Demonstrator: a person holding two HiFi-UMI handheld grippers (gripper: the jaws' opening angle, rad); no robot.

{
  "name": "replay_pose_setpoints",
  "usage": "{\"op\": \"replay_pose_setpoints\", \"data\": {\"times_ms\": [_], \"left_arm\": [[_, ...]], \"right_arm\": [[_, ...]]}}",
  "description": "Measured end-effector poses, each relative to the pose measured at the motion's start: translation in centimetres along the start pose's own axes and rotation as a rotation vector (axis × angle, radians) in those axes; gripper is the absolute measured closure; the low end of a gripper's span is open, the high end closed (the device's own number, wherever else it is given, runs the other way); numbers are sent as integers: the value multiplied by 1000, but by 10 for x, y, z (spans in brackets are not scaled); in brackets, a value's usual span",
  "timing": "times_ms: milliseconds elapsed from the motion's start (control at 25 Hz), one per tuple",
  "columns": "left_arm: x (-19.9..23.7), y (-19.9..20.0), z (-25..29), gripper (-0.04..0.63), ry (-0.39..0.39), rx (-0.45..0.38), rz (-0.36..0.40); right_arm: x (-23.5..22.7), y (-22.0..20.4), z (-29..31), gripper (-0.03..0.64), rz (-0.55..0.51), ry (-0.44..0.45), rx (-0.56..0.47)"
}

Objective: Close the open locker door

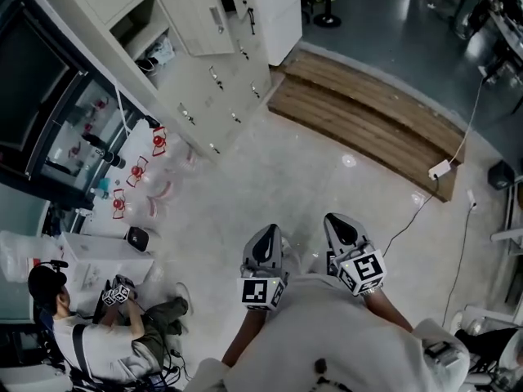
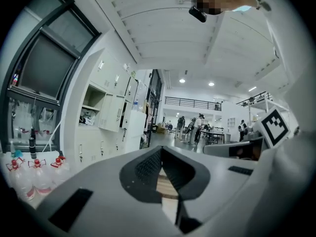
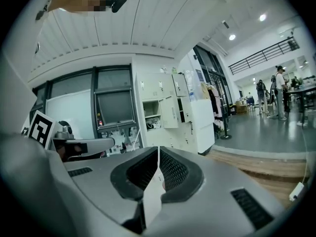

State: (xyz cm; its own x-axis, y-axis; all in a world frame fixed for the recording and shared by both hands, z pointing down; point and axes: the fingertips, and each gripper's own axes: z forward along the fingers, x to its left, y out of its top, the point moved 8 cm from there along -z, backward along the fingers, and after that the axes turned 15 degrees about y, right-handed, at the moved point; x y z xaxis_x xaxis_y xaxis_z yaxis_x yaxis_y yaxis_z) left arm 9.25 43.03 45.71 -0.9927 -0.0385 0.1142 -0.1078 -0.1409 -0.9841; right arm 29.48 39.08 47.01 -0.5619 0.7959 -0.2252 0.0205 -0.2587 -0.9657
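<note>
Locker door point(image 1: 198, 16) stands open on the lockers point(image 1: 206, 88).

Matt grey plastic shells cover the left gripper point(image 2: 160, 148) and right gripper point(image 3: 158, 148), with dark ribbed pads point(image 3: 174, 170). Ahead of them, the lockers point(image 1: 214, 80) look like cream painted metal, the floor point(image 1: 278, 178) is pale and glossy, and the step point(image 1: 368, 125) is planked wood.

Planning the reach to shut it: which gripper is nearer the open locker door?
Left. In the head view the left gripper lies across the floor from the open locker door; the right gripper is beside it, farther away.
</note>
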Motion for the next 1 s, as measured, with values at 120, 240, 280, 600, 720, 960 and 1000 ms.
{"op": "replay_pose_setpoints", "data": {"times_ms": [120,240,280,600,720,960,1000], "left_arm": [[14,10,37,588,-16,6,4],[31,20,70,588,-34,2,8],[36,22,80,588,-38,-3,10],[86,40,144,588,-42,-26,31],[98,42,155,588,-36,-34,25],[100,42,176,588,-27,-19,2],[99,41,179,588,-22,-19,2]], "right_arm": [[-21,13,29,584,-5,-5,-3],[-37,22,58,584,-4,-12,2],[-42,24,68,584,-2,-14,2],[-62,42,149,584,-5,9,-8],[-62,44,165,584,-14,26,-2],[-80,45,180,584,1,28,13],[-85,46,182,584,4,30,14]]}}
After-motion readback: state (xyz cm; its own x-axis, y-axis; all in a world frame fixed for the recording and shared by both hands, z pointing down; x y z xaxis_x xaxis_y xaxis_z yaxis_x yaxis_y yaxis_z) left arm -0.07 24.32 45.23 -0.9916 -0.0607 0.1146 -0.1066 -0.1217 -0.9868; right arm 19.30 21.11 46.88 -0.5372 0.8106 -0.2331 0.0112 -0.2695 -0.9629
